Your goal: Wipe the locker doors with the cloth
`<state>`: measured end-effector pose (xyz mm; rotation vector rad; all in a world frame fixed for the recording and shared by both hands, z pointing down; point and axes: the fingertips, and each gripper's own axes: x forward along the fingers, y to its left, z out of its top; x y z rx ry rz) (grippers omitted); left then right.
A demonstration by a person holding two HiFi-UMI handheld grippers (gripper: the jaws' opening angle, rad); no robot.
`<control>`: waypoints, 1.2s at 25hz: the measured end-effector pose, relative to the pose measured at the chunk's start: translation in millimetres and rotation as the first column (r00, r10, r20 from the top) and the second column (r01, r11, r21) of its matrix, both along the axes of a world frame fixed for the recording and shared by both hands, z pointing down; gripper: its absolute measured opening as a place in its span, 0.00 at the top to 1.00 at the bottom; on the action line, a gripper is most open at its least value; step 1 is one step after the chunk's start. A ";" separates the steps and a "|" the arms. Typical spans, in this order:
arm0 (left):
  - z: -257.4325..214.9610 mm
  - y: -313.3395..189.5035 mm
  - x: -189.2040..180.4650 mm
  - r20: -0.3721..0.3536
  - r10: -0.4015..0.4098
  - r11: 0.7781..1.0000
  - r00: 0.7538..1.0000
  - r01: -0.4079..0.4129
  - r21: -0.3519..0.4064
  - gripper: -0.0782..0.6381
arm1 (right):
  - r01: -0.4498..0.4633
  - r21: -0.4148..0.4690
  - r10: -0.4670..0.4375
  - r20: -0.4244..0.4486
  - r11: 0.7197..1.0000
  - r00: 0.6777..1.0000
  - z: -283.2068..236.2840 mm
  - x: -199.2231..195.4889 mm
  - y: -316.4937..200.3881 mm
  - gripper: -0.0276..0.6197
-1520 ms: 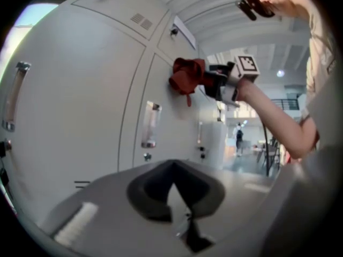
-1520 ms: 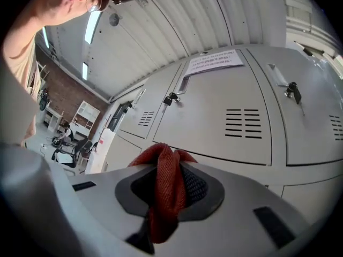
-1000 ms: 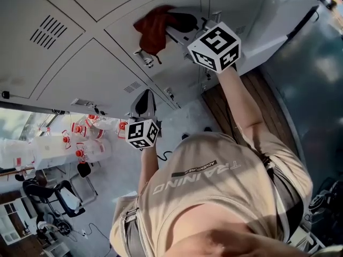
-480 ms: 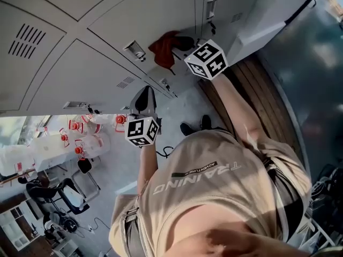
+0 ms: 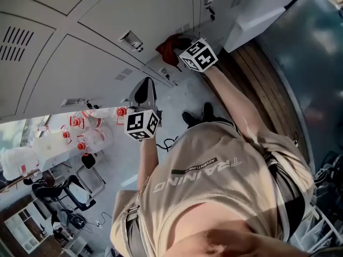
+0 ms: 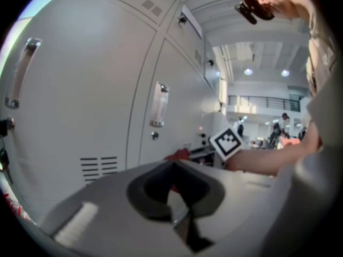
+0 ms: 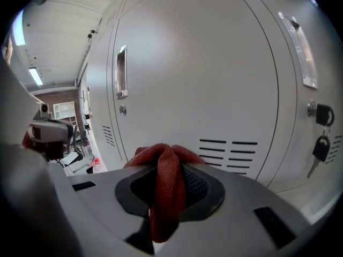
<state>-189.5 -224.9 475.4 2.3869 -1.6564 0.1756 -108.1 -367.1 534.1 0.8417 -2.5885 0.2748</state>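
Note:
My right gripper [image 5: 179,46] is shut on a red cloth [image 5: 168,47] and holds it against the pale grey locker doors [image 5: 144,9], low down near the floor. In the right gripper view the cloth [image 7: 163,197] bunches out between the jaws of the right gripper [image 7: 167,167], facing a door [image 7: 203,74] with a vent. My left gripper [image 5: 143,92] hangs shut and empty, away from the doors. The left gripper view shows the left gripper [image 6: 174,173] with its jaws together, the cloth [image 6: 177,155] beyond them, and a locker door [image 6: 80,100].
A key [image 7: 320,143] hangs from a lock at the right. Door handles [image 7: 121,71] and vents [image 7: 228,149] stick out of the doors. A wood strip [image 5: 257,74] runs along the floor. Bottles with red caps [image 5: 86,135] and chairs [image 5: 75,194] stand at the left.
My right gripper has carried the red cloth down the locker door, toward the floor end. The left gripper has hardly moved.

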 end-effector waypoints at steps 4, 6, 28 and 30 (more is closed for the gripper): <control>-7.7 4.4 -3.5 0.008 0.022 1.000 1.000 -0.022 0.013 0.88 | -0.058 -0.006 0.058 -0.055 0.998 0.997 14.6 4.5 2.8 0.86; -10.7 5.2 -6.5 0.014 0.036 0.999 0.999 -0.036 0.021 0.88 | -0.069 0.014 0.070 -0.061 0.998 0.996 5.9 5.3 8.1 0.86; -29.4 -45.7 45.5 0.016 0.034 0.996 0.999 -0.035 0.081 0.88 | 0.052 0.576 -0.145 0.118 0.816 0.982 -304.8 58.5 49.9 0.86; -30.5 -51.4 58.0 0.022 0.021 0.996 1.000 -0.023 0.082 0.88 | 0.064 0.611 -0.175 0.123 0.789 0.977 -328.6 60.0 41.9 0.86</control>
